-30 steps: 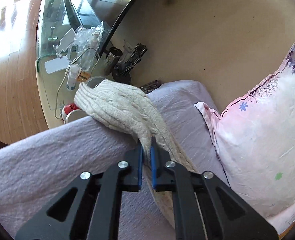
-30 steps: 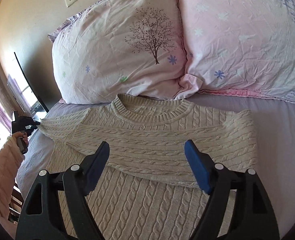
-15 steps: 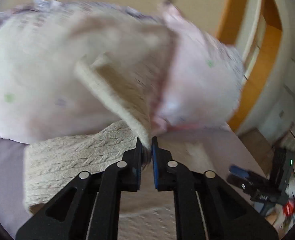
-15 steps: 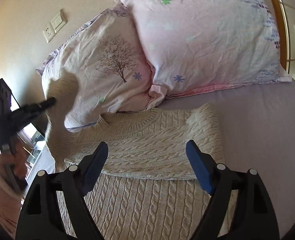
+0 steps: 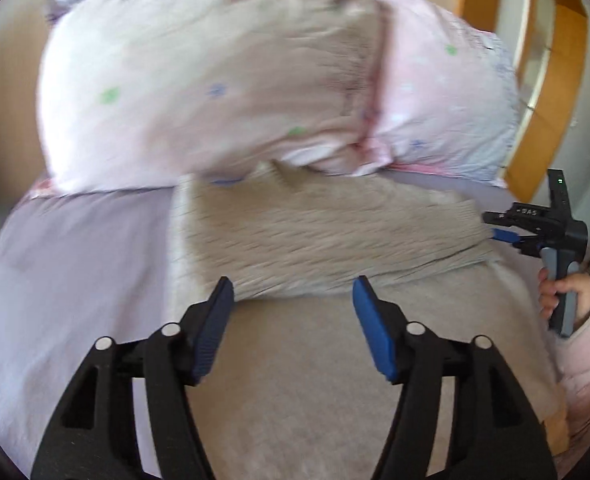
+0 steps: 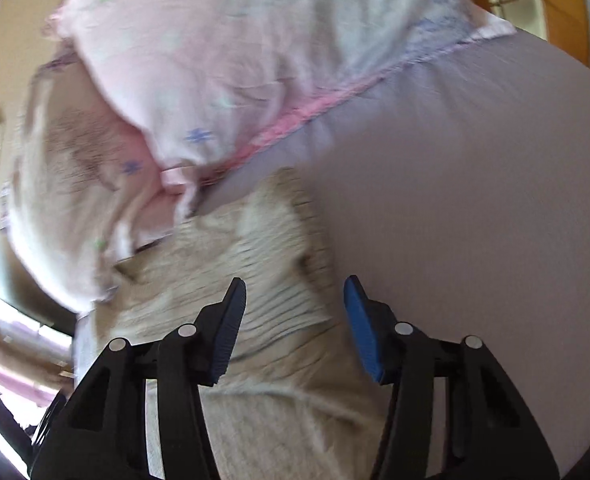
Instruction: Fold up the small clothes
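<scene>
Through my left wrist camera, my left gripper [image 5: 291, 292] hangs with its blue pads spread wide and nothing between them, just above the cream cable-knit sweater [image 5: 319, 236]. The sweater lies flat on the lilac bedsheet [image 5: 67, 264], its sleeves folded across the chest, its collar end touching the pillows. At the right edge I see my right hand [image 5: 571, 296] holding the handle of the other gripper near the sweater's side. I count one sweater and two pink pillows [image 5: 199, 80] side by side against the wall.

Through my right wrist camera, blurred by motion, my right gripper [image 6: 295, 308] is likewise spread open and empty, poised over the sweater's [image 6: 279, 360] folded shoulder edge, beside bare sheet. The same two pillows [image 6: 255, 60] fill the upper frame.

I judge the knit soft, thick and limp: light enough to lift, but it will sag and stretch if pinched at one spot. It isn't slippery or fragile. I would take it at the two hem corners, pinching through both layers, so the fold carries evenly.
</scene>
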`<state>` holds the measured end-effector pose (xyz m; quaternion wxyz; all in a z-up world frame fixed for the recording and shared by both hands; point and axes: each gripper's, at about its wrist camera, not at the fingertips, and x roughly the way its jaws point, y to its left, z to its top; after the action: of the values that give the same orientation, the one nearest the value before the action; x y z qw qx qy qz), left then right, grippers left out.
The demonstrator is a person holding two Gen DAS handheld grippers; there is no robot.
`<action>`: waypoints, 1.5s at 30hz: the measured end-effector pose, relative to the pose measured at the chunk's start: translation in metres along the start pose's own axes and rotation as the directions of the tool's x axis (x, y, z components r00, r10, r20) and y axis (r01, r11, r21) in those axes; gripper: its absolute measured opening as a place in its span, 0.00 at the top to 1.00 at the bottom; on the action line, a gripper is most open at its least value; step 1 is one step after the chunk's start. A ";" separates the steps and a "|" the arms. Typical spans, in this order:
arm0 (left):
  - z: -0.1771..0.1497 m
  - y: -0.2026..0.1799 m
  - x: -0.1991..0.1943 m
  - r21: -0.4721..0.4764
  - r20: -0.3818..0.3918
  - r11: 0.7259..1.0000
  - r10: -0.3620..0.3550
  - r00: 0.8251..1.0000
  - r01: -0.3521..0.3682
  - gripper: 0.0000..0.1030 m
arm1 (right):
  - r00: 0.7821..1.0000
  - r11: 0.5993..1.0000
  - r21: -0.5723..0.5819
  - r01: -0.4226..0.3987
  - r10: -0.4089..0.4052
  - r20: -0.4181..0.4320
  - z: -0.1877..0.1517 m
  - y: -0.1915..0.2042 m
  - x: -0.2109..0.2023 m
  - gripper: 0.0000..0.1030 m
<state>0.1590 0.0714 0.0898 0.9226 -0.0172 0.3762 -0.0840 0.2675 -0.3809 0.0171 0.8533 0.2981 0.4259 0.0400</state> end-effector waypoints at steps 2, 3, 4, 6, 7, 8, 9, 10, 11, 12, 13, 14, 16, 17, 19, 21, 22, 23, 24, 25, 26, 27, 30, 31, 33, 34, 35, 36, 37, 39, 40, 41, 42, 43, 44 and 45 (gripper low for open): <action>-0.012 0.022 -0.008 -0.040 -0.030 0.998 0.038 0.999 -0.039 0.37 | 1.000 0.999 -0.036 -0.023 0.023 -0.008 -0.002 0.000 0.010 0.88; -0.015 0.033 -0.011 -0.059 -0.045 0.997 0.040 0.998 -0.042 0.37 | 1.000 0.999 -0.048 -0.014 0.016 0.024 -0.004 0.001 0.007 0.88; -0.023 0.040 -0.013 -0.079 -0.060 0.996 0.034 0.998 -0.039 0.36 | 0.999 0.998 -0.057 -0.016 0.017 0.035 -0.006 0.001 0.004 0.88; -0.037 0.054 -0.017 -0.116 -0.094 0.993 0.000 0.996 -0.011 0.31 | 1.000 0.997 -0.070 -0.021 0.023 0.020 -0.009 0.000 -0.003 0.86; -0.044 0.059 -0.020 -0.130 -0.108 0.991 -0.018 0.994 0.004 0.29 | 1.000 0.997 -0.078 -0.027 0.028 0.011 -0.013 -0.001 -0.011 0.76; -0.054 0.064 -0.023 -0.142 -0.123 0.990 -0.038 0.992 0.020 0.28 | 1.000 0.996 -0.090 -0.027 0.027 0.002 -0.017 -0.002 -0.018 0.55; -0.061 0.066 -0.025 -0.148 -0.134 0.989 -0.048 0.990 0.028 0.28 | 0.999 0.993 -0.112 -0.033 0.033 -0.005 -0.026 -0.005 -0.030 0.42; -0.070 0.067 -0.027 -0.151 -0.145 0.988 -0.059 0.988 0.037 0.25 | 0.999 0.990 -0.135 -0.039 0.038 -0.004 -0.035 -0.007 -0.040 0.26; -0.080 0.066 -0.029 -0.154 -0.158 0.987 -0.074 0.985 0.050 0.24 | 1.000 0.985 -0.168 -0.029 0.028 -0.007 -0.048 -0.010 -0.052 0.26; -0.089 0.065 -0.030 -0.156 -0.172 0.986 -0.090 0.981 0.063 0.24 | 1.000 0.983 -0.185 -0.020 0.016 -0.025 -0.057 -0.012 -0.059 0.26; -0.096 0.063 -0.029 -0.159 -0.184 0.985 -0.101 0.978 0.072 0.24 | 0.999 0.981 -0.194 -0.024 0.014 -0.048 -0.068 -0.017 -0.065 0.27; -0.104 0.062 -0.029 -0.163 -0.200 0.984 -0.109 0.974 0.077 0.24 | 0.997 0.980 -0.197 -0.033 0.019 -0.076 -0.081 -0.025 -0.072 0.30; -0.117 0.057 -0.033 -0.159 -0.196 0.984 -0.105 0.975 0.074 0.24 | 0.993 0.980 -0.192 -0.043 0.021 -0.115 -0.100 -0.037 -0.080 0.36; -0.123 0.054 -0.037 -0.157 -0.195 0.984 -0.116 0.974 0.086 0.25 | 0.990 0.980 -0.189 -0.057 0.031 -0.138 -0.111 -0.043 -0.083 0.40; -0.133 0.047 -0.047 -0.155 -0.185 0.982 -0.138 0.973 0.110 0.27 | 0.989 0.974 -0.211 -0.078 0.050 -0.136 -0.129 -0.045 -0.094 0.46; -0.142 0.038 -0.056 -0.139 -0.186 0.984 -0.139 0.973 0.114 0.37 | 0.973 0.966 -0.202 -0.164 0.125 -0.193 -0.149 -0.049 -0.102 0.60; -0.147 0.033 -0.060 -0.128 -0.187 0.985 -0.136 0.973 0.113 0.45 | 0.963 0.958 -0.198 -0.207 0.163 -0.216 -0.159 -0.050 -0.103 0.63; -0.153 0.030 -0.065 -0.126 -0.188 0.985 -0.143 0.972 0.120 0.52 | 0.953 0.948 -0.207 -0.243 0.193 -0.235 -0.170 -0.050 -0.107 0.69; -0.157 0.028 -0.069 -0.133 -0.188 0.983 -0.151 0.970 0.128 0.56 | 0.937 0.935 -0.212 -0.283 0.223 -0.268 -0.181 -0.048 -0.108 0.72; -0.161 0.028 -0.072 -0.143 -0.189 0.980 -0.163 0.968 0.137 0.67 | 0.927 0.927 -0.215 -0.308 0.242 -0.285 -0.190 -0.048 -0.110 0.78; -0.165 0.028 -0.074 -0.160 -0.198 0.975 -0.185 0.963 0.155 0.84 | 0.919 0.921 -0.209 -0.329 0.261 -0.295 -0.198 -0.050 -0.113 0.85; -0.168 0.029 -0.075 -0.177 -0.205 0.970 -0.202 0.958 0.166 0.88 | 0.904 0.914 -0.191 -0.359 0.290 -0.314 -0.205 -0.051 -0.114 0.92; -0.165 0.033 -0.076 -0.203 -0.205 0.960 -0.232 0.951 0.191 0.93 | 0.895 0.895 -0.169 -0.413 0.365 -0.256 -0.201 -0.053 -0.129 0.92; -0.160 0.034 -0.077 -0.216 -0.197 0.953 -0.254 0.947 0.211 0.93 | 0.888 0.883 -0.158 -0.442 0.405 -0.216 -0.194 -0.053 -0.137 0.92; -0.141 0.041 -0.082 -0.251 -0.149 0.930 -0.310 0.939 0.268 0.93 | 0.862 0.852 -0.135 -0.506 0.494 -0.116 -0.170 -0.052 -0.153 0.92; -0.125 0.046 -0.085 -0.262 -0.110 0.921 -0.325 0.939 0.288 0.93 | 0.849 0.840 -0.124 -0.528 0.523 -0.076 -0.158 -0.050 -0.158 0.92; -0.111 0.051 -0.085 -0.269 -0.080 0.916 -0.328 0.941 0.297 0.93 | 0.836 0.829 -0.114 -0.548 0.547 -0.043 -0.144 -0.048 -0.159 0.92; -0.095 0.057 -0.083 -0.280 -0.047 0.911 -0.327 0.944 0.302 0.93 | 0.819 0.815 -0.099 -0.571 0.573 -0.005 -0.129 -0.044 -0.157 0.92; -0.075 0.066 -0.077 -0.299 -0.013 0.904 -0.325 0.946 0.306 0.93 | 0.807 0.805 -0.086 -0.587 0.590 0.019 -0.116 -0.041 -0.153 0.92; -0.038 0.081 -0.056 -0.335 0.021 0.895 -0.306 0.952 0.295 0.93 | 0.790 0.792 -0.050 -0.608 0.610 0.066 -0.081 -0.031 -0.134 0.92; -0.019 0.087 -0.042 -0.343 0.028 0.898 -0.285 0.958 0.277 0.94 | 0.787 0.791 -0.028 -0.611 0.611 0.085 -0.066 -0.026 -0.120 0.92; -0.004 0.092 -0.028 -0.347 0.032 0.901 -0.267 0.963 0.261 0.94 | 0.785 0.789 0.003 -0.615 0.612 0.097 -0.049 -0.028 -0.109 0.92; 0.013 0.096 -0.010 -0.358 0.032 0.903 -0.243 0.970 0.238 0.94 | 0.792 0.794 0.043 -0.607 0.600 0.108 -0.030 -0.024 -0.088 0.92; 0.028 0.101 0.007 -0.368 0.027 0.904 -0.223 0.974 0.217 0.94 | 0.804 0.802 0.076 -0.592 0.583 0.117 -0.014 -0.020 -0.069 0.92; 0.045 0.107 0.028 -0.379 0.023 0.905 -0.201 0.979 0.195 0.94 | 0.818 0.812 0.107 -0.573 0.562 0.122 0.001 -0.018 -0.049 0.92; 0.057 0.112 0.046 -0.392 0.015 0.902 -0.189 0.982 0.180 0.94 | 0.844 0.833 0.138 -0.535 0.522 0.126 0.018 -0.015 -0.025 0.92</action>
<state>0.2469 0.1721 0.0888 0.8840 -0.2357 0.3926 -0.0943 0.2628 -0.4099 0.0345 0.7976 0.4763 0.2931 0.2258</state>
